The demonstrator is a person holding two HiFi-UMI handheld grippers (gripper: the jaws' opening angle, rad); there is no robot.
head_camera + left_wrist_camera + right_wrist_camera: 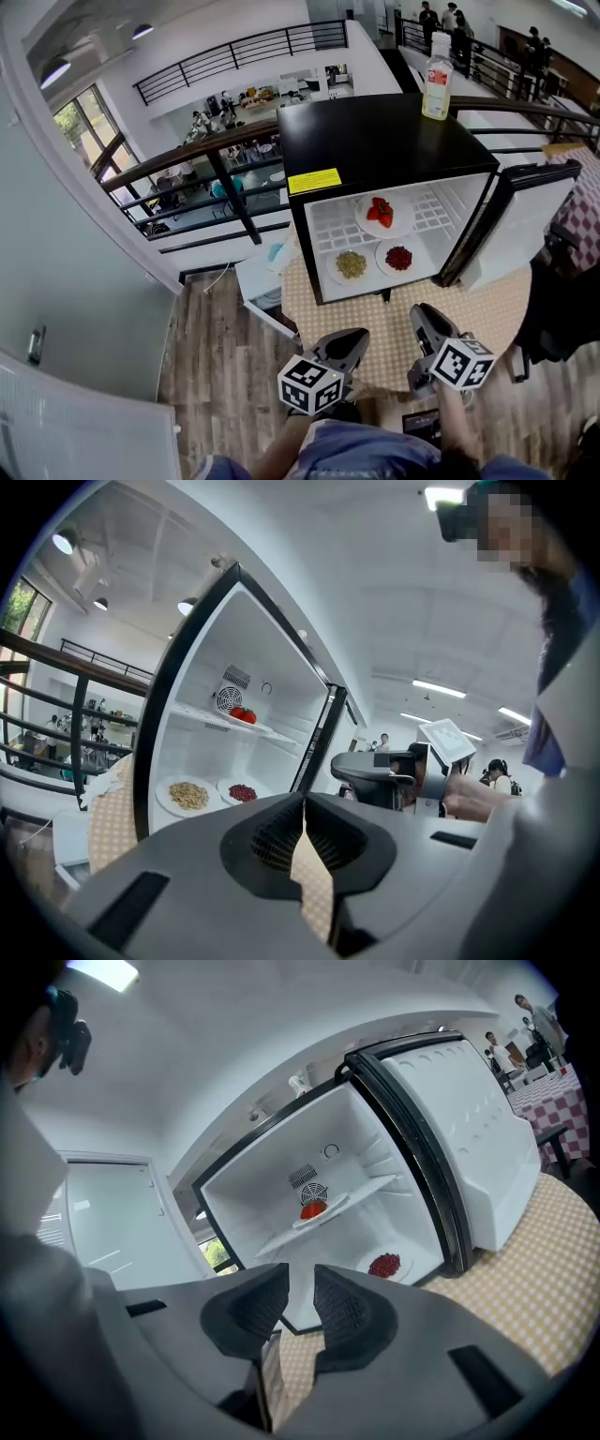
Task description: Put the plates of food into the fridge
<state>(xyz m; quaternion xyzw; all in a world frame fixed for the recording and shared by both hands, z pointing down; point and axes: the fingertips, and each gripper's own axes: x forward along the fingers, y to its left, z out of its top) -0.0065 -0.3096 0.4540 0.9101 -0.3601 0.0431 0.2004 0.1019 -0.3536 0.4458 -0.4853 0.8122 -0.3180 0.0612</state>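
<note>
We face the open fridge (375, 141) at frame centre, with three plates already inside. The fruit plate (364, 223) sits on the upper shelf, and the grain plate (335, 275) and bean plate (382, 260) lie side by side below. Low in the frame, our left gripper (305, 799) is closed on nothing. The right gripper (301, 1274), just beside it, shows a narrow empty gap.
</note>
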